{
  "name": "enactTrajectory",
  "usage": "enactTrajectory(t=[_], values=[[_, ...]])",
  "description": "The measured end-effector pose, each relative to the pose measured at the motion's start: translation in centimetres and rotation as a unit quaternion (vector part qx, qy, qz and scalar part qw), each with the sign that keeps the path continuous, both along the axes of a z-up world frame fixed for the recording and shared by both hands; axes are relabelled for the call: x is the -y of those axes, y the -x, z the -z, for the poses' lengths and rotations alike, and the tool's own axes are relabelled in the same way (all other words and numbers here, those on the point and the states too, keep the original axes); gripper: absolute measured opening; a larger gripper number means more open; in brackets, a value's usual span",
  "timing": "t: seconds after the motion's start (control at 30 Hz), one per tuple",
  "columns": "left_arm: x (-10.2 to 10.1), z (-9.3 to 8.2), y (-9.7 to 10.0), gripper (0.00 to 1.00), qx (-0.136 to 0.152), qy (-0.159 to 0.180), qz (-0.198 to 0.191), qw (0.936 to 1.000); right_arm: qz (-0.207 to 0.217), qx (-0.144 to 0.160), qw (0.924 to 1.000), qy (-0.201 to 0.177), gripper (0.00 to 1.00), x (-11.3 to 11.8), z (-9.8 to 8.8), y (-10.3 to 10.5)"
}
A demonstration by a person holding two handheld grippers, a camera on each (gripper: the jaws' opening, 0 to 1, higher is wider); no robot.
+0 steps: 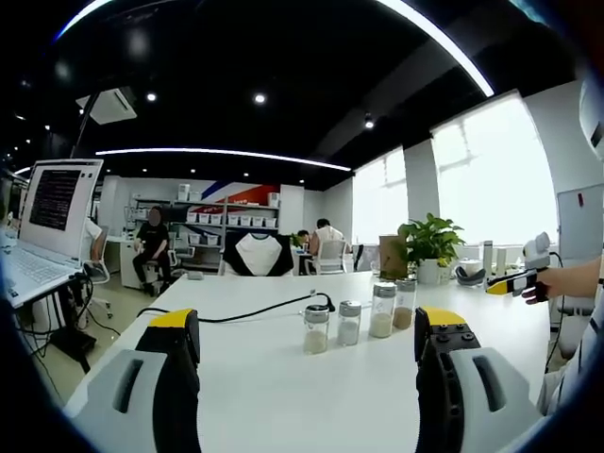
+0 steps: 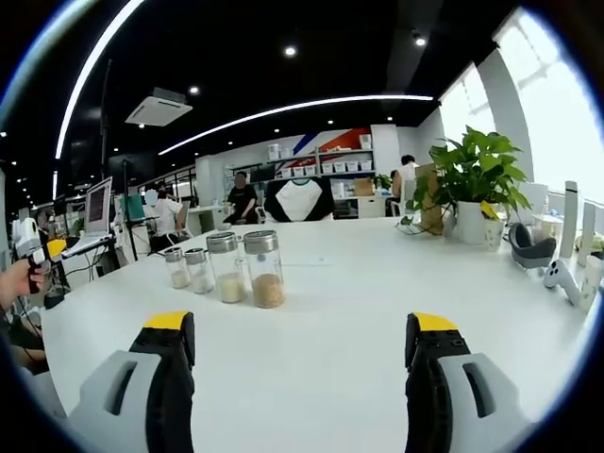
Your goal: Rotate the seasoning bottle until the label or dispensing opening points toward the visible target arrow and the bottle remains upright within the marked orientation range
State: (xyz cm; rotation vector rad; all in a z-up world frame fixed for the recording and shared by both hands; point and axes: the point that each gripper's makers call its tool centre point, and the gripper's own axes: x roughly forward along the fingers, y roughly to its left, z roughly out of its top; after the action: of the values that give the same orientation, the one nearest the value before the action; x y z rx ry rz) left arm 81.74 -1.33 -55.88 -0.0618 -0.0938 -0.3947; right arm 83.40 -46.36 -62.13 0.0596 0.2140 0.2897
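Four seasoning bottles (image 2: 264,269) upright in a row on the white table (image 2: 359,311), left of the potted plant (image 2: 477,184). Left gripper (image 1: 307,363) and right gripper (image 2: 300,363) both released, jaws wide apart, short of the bottles.

Bright daylight from blown-out windows (image 1: 491,175), ceiling light strips (image 2: 283,111) glowing, dark ceiling, strong fisheye bending at edges, sharp focus

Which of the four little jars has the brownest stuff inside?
The tall jar at the end of the row nearest the plant. Its filling is tan-brown; the other three hold paler, whitish powder.
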Motion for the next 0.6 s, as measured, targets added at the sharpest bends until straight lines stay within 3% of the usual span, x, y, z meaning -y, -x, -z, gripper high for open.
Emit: enactTrajectory(t=[0.33, 0.6], values=[[-0.2, -0.4, 0.2, 1.0, 0.009, -0.005, -0.001, 0.9999, -0.003, -0.01, 0.9999, 0.001, 0.89, -0.1, 0.5, -0.2], [-0.6, 0.3, 0.3, 1.0, -0.001, -0.008, -0.005, 1.0, -0.008, -0.005, 0.9999, 0.003, 0.88, -0.8, 0.1, -1.0]])
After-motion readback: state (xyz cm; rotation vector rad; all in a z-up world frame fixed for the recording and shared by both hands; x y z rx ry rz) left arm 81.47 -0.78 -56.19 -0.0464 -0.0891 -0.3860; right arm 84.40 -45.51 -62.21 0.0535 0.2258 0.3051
